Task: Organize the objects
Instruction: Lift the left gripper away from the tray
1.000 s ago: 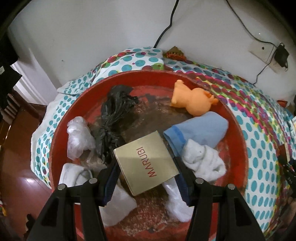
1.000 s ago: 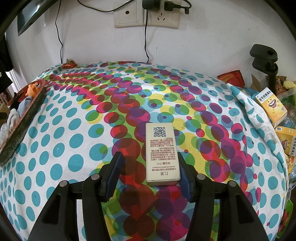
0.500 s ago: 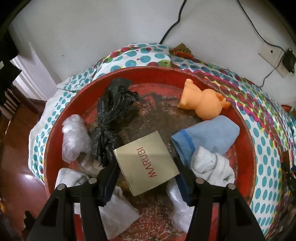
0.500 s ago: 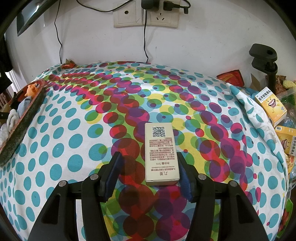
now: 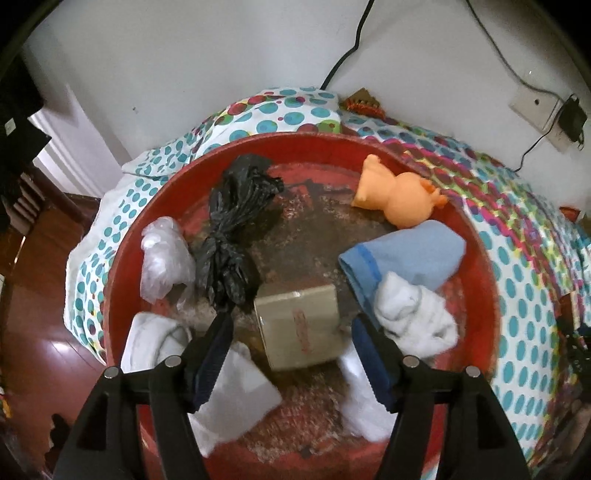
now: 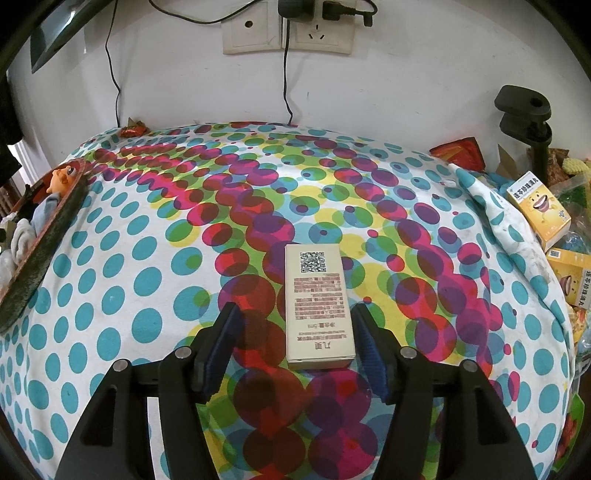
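Note:
In the left wrist view a round red tray [image 5: 122, 258] holds a tan box with red lettering [image 5: 301, 326], blurred, lying free between my fingers. My left gripper [image 5: 291, 339] is open above it. The tray also holds a black plastic bag [image 5: 231, 236], a clear bag [image 5: 162, 254], an orange toy [image 5: 402, 201], a blue cloth [image 5: 410, 256] and white socks [image 5: 413, 317]. In the right wrist view my right gripper [image 6: 295, 332] is open around a long beige box with a QR code [image 6: 317, 306] lying on the dotted cloth [image 6: 147, 295].
The red tray's edge [image 6: 33, 266] shows at the left of the right wrist view. Yellow cartons [image 6: 539, 206] and a black clamp stand [image 6: 528, 118] sit at the right table edge. Wall sockets and cables [image 6: 288, 33] are behind. A wooden floor [image 5: 33, 332] lies left of the tray.
My left gripper has opened and let go of the tan box, which has dropped into the tray. The right gripper and beige box have barely moved.

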### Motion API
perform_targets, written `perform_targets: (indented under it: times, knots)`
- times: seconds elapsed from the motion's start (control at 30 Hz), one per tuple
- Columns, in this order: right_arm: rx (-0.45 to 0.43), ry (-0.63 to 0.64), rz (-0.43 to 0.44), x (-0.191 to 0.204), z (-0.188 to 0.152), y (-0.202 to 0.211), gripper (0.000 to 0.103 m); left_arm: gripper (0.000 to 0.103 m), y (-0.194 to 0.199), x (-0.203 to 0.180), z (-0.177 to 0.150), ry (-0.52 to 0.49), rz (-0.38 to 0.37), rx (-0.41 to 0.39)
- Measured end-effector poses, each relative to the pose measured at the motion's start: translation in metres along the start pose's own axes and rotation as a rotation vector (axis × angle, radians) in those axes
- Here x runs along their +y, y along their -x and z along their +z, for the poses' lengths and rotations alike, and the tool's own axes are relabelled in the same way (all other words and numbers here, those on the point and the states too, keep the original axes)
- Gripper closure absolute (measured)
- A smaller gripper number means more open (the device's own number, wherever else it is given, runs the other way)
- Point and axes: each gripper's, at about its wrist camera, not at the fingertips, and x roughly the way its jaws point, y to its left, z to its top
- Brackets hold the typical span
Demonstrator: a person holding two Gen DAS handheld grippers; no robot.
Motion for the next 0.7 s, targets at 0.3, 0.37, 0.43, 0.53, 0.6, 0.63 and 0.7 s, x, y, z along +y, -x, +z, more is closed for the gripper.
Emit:
perform_targets:
  times: [0.3, 0.37, 0.43, 0.53, 0.6, 0.63, 0.7]
  knots:
    - [0.000, 0.000, 0.001, -0.001, 0.000, 0.000, 0.043, 0.034, 0.064, -0.011, -0.061, -0.015, -0.063, -0.119]
    - [0.000, 0.001, -0.001, 0.000, 0.000, 0.000, 0.043, 0.034, 0.078, -0.018, -0.082, -0.051, -0.024, -0.181]
    - [0.000, 0.000, 0.001, -0.001, 0.000, 0.000, 0.043, 0.034, 0.088, -0.028, -0.102, -0.093, 0.055, -0.239]
    - [0.000, 0.001, -0.002, 0.000, 0.000, 0.000, 0.043, 0.034, 0.095, -0.036, -0.123, -0.125, 0.154, -0.299]
    - [0.000, 0.001, -0.002, 0.000, 0.000, 0.000, 0.043, 0.034, 0.098, -0.038, -0.133, -0.119, 0.180, -0.327]
    - [0.000, 0.001, -0.003, 0.000, 0.000, 0.000, 0.043, 0.034, 0.100, -0.039, -0.139, -0.111, 0.187, -0.347]
    - [0.000, 0.000, -0.002, 0.000, 0.000, 0.000, 0.043, 0.034, 0.102, -0.042, -0.143, -0.112, 0.189, -0.368]
